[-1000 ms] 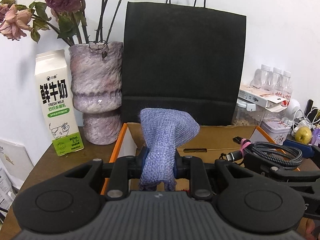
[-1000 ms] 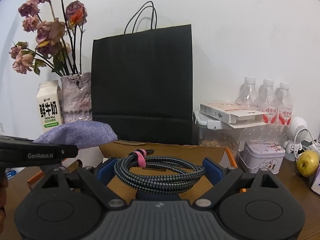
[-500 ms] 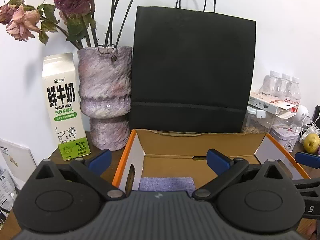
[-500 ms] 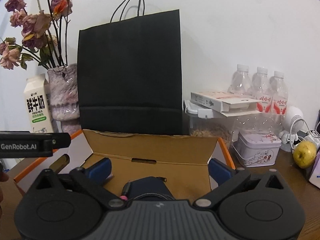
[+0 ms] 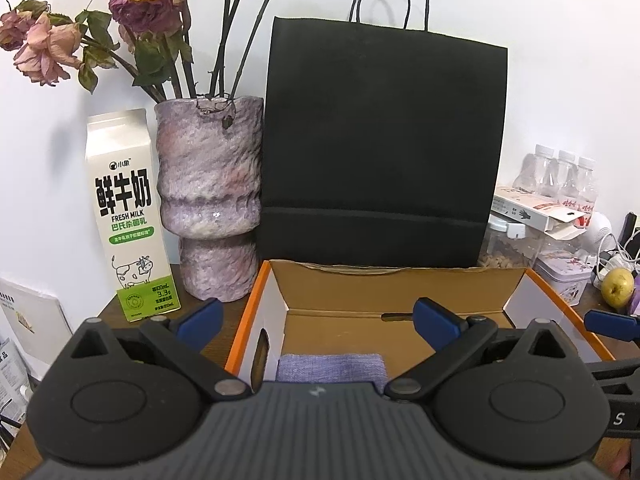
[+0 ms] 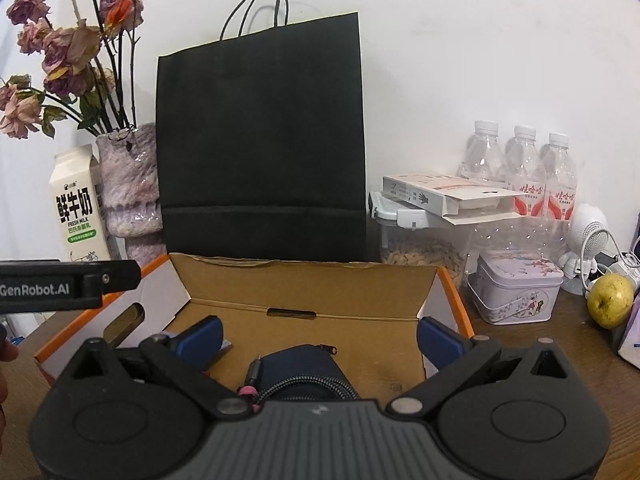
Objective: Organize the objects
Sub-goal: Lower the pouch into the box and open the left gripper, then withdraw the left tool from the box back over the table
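Both grippers are hovering over the near end of the open box (image 5: 404,288), which is sitting on the table (image 6: 560,344) in front of the black bag (image 5: 384,140). The left gripper (image 5: 318,320) is standing with its jaws spread wide and nothing between them; the folded cloth (image 5: 330,366) is lying flat on the box floor directly below, against the left wall. The right gripper (image 6: 320,332) is likewise gaping and holding nothing; the coiled cable (image 6: 308,386) is resting beneath it on a dark pouch (image 6: 304,360) inside the box. Both items appear to be deposited, so the step in hand is probably the withdrawal. Doing it well would mean lifting each tool straight up before swinging away, keeping the blue pads (image 6: 202,334) clear of the orange-edged walls and of the loose cable loops, which could snag and be dragged out. The milk carton (image 5: 128,216), vase (image 5: 210,200), tin (image 6: 516,286) and pear (image 6: 610,300) are standing outside the box and may be waiting their turn.
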Action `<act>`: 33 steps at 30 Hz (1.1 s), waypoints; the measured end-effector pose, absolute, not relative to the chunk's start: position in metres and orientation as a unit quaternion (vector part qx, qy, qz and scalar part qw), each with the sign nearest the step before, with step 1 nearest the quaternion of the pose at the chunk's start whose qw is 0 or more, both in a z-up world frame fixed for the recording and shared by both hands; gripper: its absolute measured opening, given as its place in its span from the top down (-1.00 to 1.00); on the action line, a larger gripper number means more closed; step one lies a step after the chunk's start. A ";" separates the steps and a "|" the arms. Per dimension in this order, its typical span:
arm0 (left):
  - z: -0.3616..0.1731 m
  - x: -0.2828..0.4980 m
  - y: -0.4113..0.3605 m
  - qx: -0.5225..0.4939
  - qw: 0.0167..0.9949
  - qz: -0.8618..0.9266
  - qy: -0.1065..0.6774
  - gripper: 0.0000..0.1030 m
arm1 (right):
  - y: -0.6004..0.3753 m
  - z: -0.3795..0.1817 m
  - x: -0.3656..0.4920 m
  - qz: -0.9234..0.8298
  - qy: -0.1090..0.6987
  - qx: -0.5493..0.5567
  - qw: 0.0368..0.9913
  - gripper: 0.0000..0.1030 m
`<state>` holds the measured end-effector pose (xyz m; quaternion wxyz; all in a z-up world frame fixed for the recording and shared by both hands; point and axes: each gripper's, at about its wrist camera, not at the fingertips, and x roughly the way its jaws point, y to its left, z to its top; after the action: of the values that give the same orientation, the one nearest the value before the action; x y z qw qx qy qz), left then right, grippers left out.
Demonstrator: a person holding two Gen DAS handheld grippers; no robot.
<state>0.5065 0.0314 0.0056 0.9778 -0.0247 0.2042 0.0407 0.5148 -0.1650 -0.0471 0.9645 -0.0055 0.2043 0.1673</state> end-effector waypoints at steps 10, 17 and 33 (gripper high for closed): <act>0.012 0.499 0.035 -0.025 0.977 0.034 0.207 -1.00 | -0.166 -0.036 0.504 0.171 0.201 -0.007 0.964 -1.00; 0.032 0.476 0.041 -0.030 0.982 0.032 0.182 -1.00 | -0.170 -0.017 0.484 0.185 0.186 -0.003 0.965 -1.00; 0.055 0.413 0.036 -0.023 0.986 0.009 0.165 -1.00 | -0.185 0.007 0.425 0.209 0.160 -0.007 0.965 -1.00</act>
<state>0.4133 0.0364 0.0551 0.9859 -0.0233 0.1654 0.0093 0.4246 -0.1845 0.0074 0.9645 -0.0073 0.1604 0.2095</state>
